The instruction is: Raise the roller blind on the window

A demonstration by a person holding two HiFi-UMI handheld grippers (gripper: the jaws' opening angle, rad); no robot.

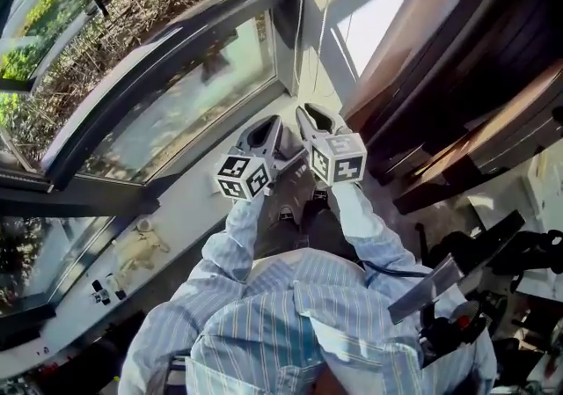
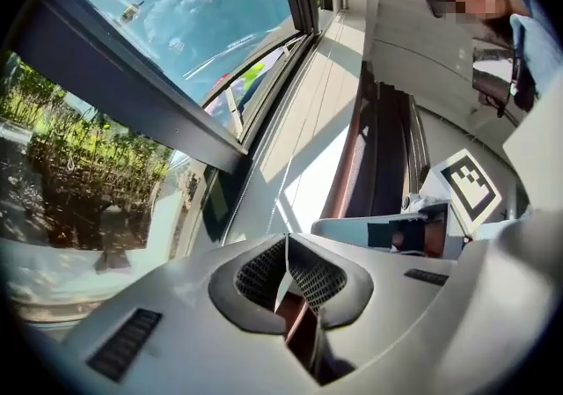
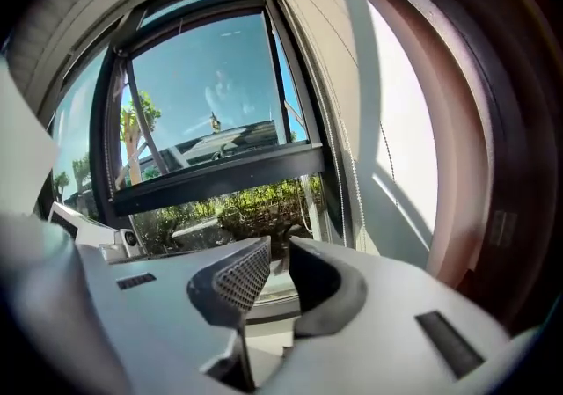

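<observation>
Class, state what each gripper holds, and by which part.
Right gripper: jaws apart, nothing held. Left gripper: jaws closed, a thin pale sliver between them; whether it is the blind's cord cannot be told.

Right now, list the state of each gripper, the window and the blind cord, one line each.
Left gripper, jaws shut, tips together.
Right gripper, jaws apart, nothing between them.
Bead cord, hanging loose beside the window frame.
Window sash, seems swung open outward.
Window glass, bare, nothing hanging over it.
</observation>
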